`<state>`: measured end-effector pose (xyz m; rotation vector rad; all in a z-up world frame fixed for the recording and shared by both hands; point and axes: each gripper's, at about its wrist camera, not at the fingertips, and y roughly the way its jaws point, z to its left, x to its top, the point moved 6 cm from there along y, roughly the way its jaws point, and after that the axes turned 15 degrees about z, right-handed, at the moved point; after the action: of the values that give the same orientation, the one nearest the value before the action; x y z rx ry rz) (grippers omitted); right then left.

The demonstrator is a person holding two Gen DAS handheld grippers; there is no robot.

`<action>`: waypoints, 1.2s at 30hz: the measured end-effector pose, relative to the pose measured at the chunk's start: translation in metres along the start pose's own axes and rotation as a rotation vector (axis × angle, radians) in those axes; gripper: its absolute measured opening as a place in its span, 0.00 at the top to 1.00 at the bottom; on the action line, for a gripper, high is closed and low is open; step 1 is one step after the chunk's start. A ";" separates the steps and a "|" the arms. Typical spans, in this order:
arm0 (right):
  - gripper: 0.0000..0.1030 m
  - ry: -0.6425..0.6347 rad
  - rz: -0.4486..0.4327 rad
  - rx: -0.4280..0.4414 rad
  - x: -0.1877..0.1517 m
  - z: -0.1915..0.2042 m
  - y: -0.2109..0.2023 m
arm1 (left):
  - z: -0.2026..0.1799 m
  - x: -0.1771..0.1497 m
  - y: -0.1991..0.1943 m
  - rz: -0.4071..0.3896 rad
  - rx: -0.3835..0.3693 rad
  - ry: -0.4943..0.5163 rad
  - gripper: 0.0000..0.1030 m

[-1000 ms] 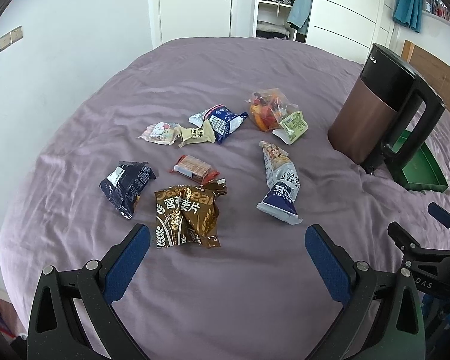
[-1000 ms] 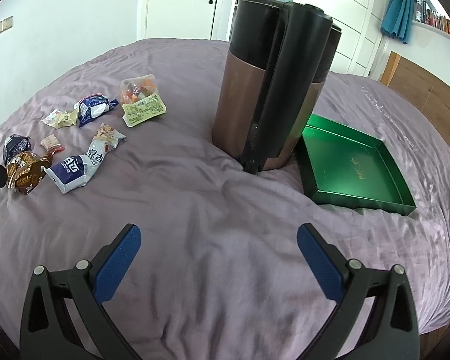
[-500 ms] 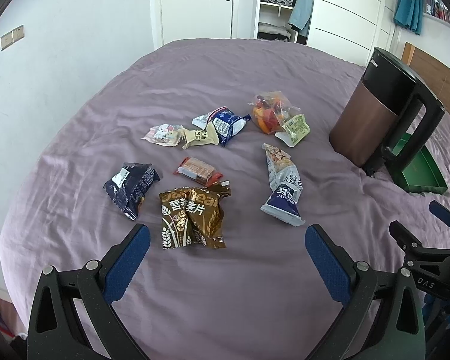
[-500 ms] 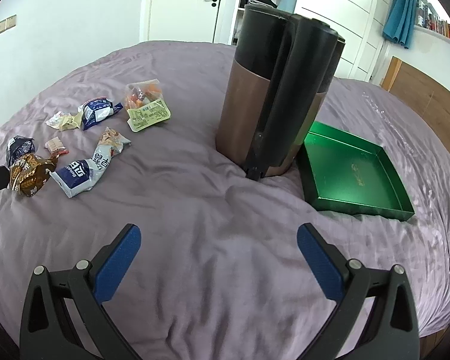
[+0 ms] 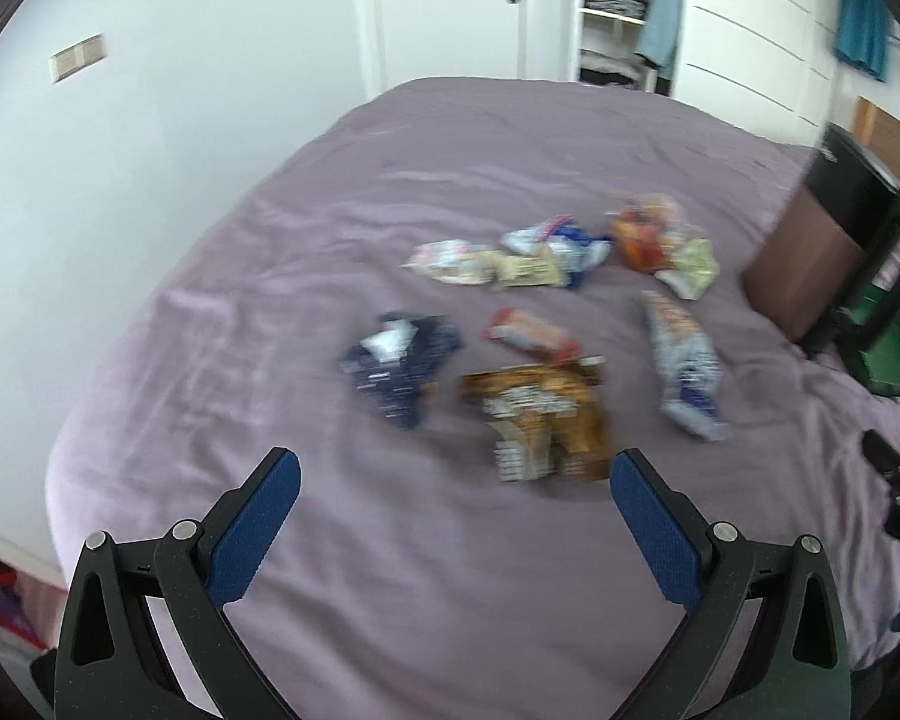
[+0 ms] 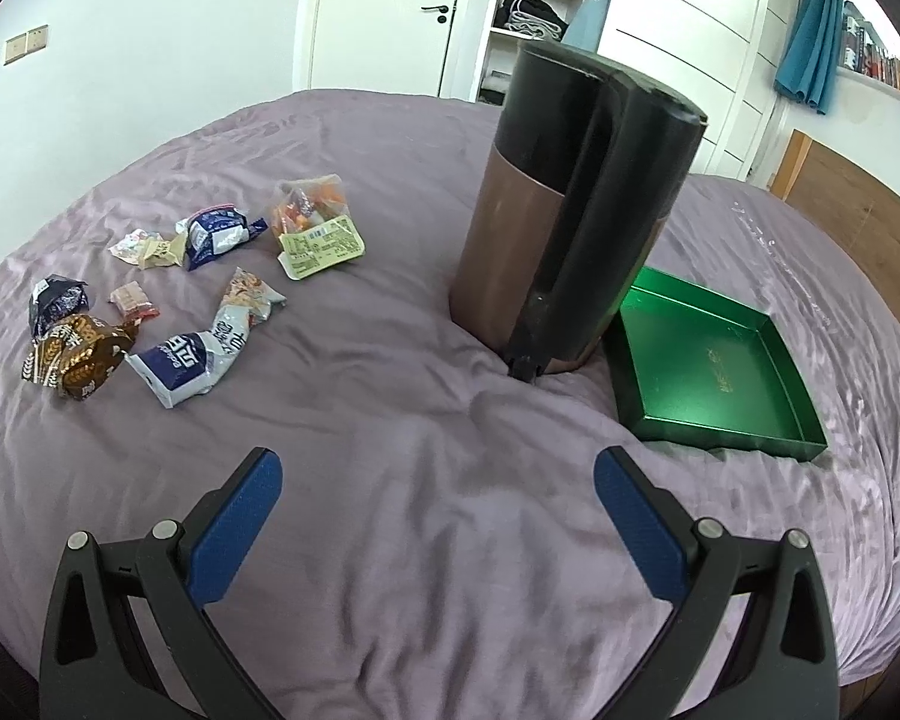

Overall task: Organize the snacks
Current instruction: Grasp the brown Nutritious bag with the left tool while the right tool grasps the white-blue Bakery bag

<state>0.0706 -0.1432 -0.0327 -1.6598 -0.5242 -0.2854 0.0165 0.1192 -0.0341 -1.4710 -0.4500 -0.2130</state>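
My left gripper (image 5: 450,477), jaws apart, has the brown bag (image 5: 540,420) just ahead; the right gripper (image 6: 432,480), also apart, is farther.

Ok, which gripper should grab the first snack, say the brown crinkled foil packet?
Left. The left gripper is open with the brown crinkled foil packet just ahead of its fingers. The right gripper, also open, faces the brown-and-black kettle and green metal tray, with snacks off to its left.
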 end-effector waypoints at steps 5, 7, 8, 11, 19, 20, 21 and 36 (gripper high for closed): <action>0.00 -0.013 -0.004 0.031 0.004 0.013 0.001 | 0.034 -0.003 0.009 0.016 0.054 -0.042 0.01; 0.00 -0.017 -0.007 0.050 0.007 0.020 0.000 | 0.038 -0.004 0.011 0.022 0.054 -0.050 0.01; 0.00 -0.020 -0.011 0.062 0.010 0.025 0.000 | 0.038 -0.003 0.012 0.024 0.050 -0.050 0.01; 0.00 -0.038 -0.021 0.097 0.020 0.041 -0.001 | 0.027 -0.002 0.014 0.030 0.027 -0.031 0.01; 0.00 -0.044 -0.015 0.173 0.050 0.068 0.012 | -0.026 0.013 0.038 0.073 0.003 0.044 0.01; 0.00 -0.041 -0.012 0.186 0.053 0.070 0.015 | -0.029 0.017 0.045 0.083 0.009 0.044 0.01; 0.00 -0.036 -0.007 0.200 0.056 0.071 0.018 | -0.032 0.019 0.050 0.091 0.009 0.044 0.01; 0.14 -0.032 0.193 0.372 0.082 0.113 0.115 | -0.063 0.038 0.121 0.236 -0.002 0.083 0.01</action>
<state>0.1858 -0.0275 -0.1116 -1.3412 -0.4085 -0.0154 0.1100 0.0740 -0.1300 -1.4973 -0.2065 -0.0856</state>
